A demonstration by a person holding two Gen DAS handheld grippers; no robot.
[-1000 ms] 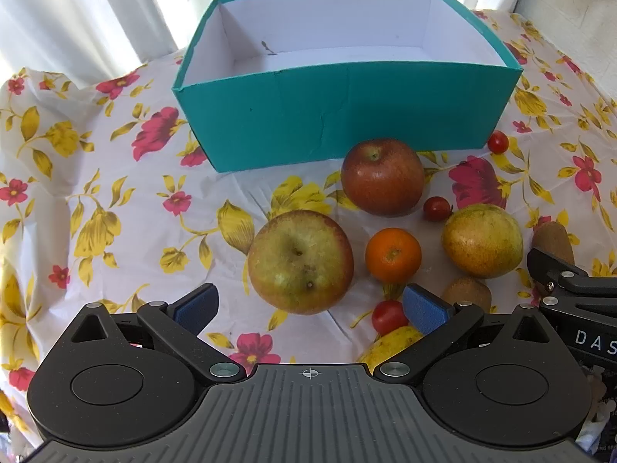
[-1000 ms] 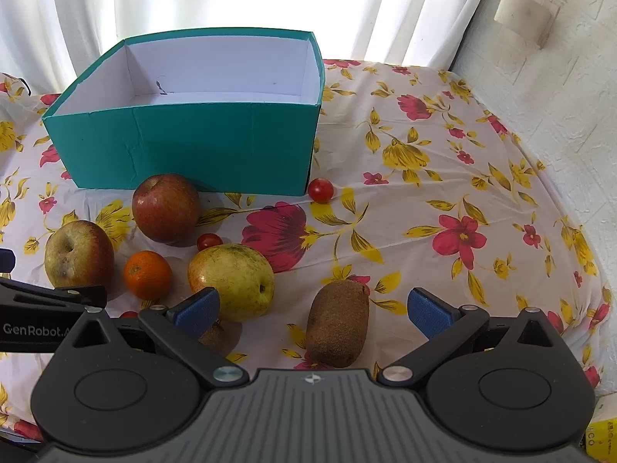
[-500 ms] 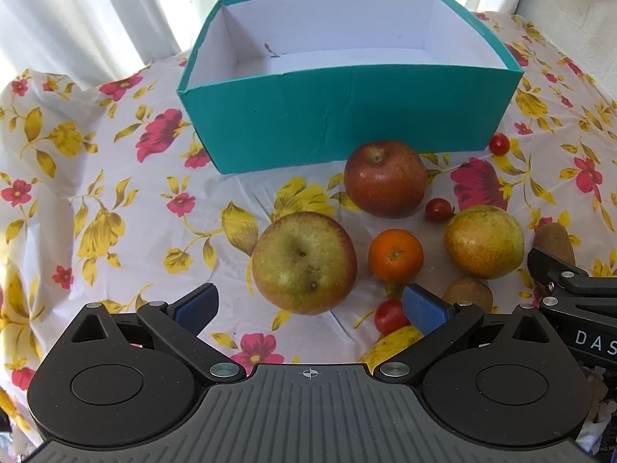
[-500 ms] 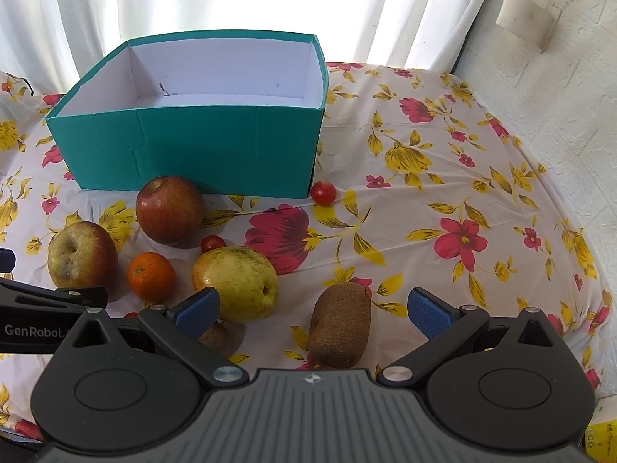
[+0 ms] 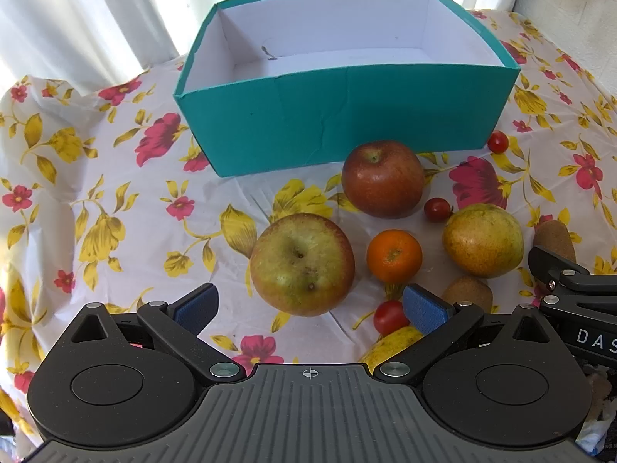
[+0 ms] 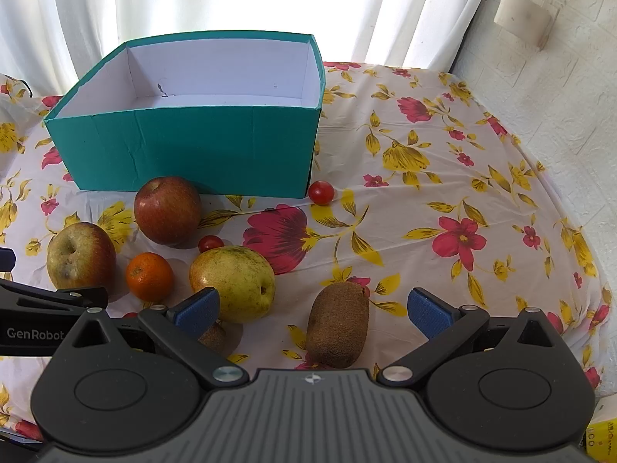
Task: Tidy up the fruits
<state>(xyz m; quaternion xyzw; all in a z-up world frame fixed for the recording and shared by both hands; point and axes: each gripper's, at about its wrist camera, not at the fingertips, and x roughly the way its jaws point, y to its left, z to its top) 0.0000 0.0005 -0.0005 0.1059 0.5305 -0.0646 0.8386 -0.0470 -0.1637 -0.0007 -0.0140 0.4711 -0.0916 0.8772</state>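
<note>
An empty teal box (image 5: 347, 123) (image 6: 193, 146) stands at the back of the floral cloth. In front of it lie a red apple (image 5: 381, 179) (image 6: 167, 210), a green-red apple (image 5: 302, 264) (image 6: 81, 254), an orange (image 5: 393, 256) (image 6: 149, 276), a yellow pear (image 5: 482, 241) (image 6: 233, 283), kiwis (image 6: 337, 324) (image 5: 466, 291) and cherry tomatoes (image 5: 389, 316) (image 6: 321, 192). My left gripper (image 5: 308, 306) is open, just short of the green-red apple. My right gripper (image 6: 312, 308) is open, with the large kiwi between its fingers' line.
White curtains hang behind the box. A white wall (image 6: 559, 77) runs along the right. The cloth drops off at the right edge (image 6: 594, 270). A yellow fruit (image 5: 389, 343) lies partly hidden under my left gripper.
Both grippers have drawn back and risen slightly, so the box and fruits sit a little lower in view. Nothing was grasped or moved.
</note>
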